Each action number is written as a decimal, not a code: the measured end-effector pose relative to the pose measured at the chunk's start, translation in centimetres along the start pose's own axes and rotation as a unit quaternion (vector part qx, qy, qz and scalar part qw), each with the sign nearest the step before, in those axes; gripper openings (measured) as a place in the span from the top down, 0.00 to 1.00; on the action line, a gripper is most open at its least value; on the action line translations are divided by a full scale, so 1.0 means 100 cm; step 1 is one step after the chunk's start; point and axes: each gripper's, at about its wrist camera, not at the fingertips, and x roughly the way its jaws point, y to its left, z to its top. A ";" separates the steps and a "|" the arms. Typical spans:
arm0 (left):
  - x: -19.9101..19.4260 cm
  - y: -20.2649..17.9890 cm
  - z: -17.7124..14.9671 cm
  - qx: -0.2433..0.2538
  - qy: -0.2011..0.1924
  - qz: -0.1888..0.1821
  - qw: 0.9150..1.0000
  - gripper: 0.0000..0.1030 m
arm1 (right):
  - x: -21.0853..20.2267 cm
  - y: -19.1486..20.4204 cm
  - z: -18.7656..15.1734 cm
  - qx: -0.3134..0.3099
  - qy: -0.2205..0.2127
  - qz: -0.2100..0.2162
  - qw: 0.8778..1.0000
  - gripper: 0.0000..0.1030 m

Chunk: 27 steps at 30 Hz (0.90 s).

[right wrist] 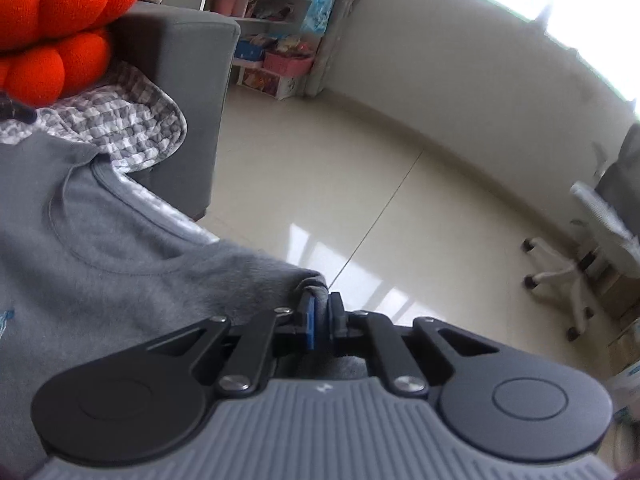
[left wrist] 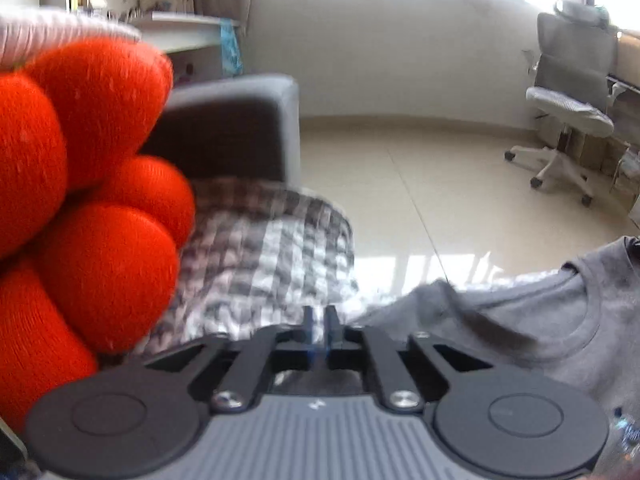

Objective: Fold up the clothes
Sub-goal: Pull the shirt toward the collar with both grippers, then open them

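Two tools (left wrist: 320, 322) (right wrist: 322, 318) pinching shirt (right wrist: 120, 264) edges

Grey, orange and cream colours around the grey T-shirt (right wrist: 80, 248)

Plain mid-grey T-shirt, small blue print (right wrist: 6, 318) on chest. Just beyond its collar, quilted cover (right wrist: 132, 120) in grey-and-white check. Above the cover, bright orange knitted cushion (right wrist: 60, 8). Behind, dark grey sofa arm (right wrist: 188, 80). Past the shirt's edge, glossy cream floor tiles (right wrist: 360, 200). Far across the floor, chair (left wrist: 568, 108) in light grey and white. Black gripper fingers (right wrist: 338, 312) with blue pads (right wrist: 309, 326), grey ribbed body.
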 end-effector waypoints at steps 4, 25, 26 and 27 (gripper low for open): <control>0.001 0.017 -0.003 -0.044 0.010 -0.050 0.998 0.39 | 0.003 -0.012 0.002 0.065 -0.009 0.044 0.997 0.64; 0.004 -0.015 0.018 0.000 -0.032 0.053 0.998 0.97 | -0.009 0.006 0.026 0.008 -0.071 -0.105 0.992 0.95; 0.006 -0.017 0.019 -0.001 -0.033 0.059 0.998 0.97 | -0.009 0.007 0.027 0.004 -0.075 -0.118 0.990 0.95; 0.009 -0.019 0.018 -0.005 -0.034 0.064 0.997 0.97 | -0.007 0.007 0.027 0.001 -0.076 -0.131 0.989 0.95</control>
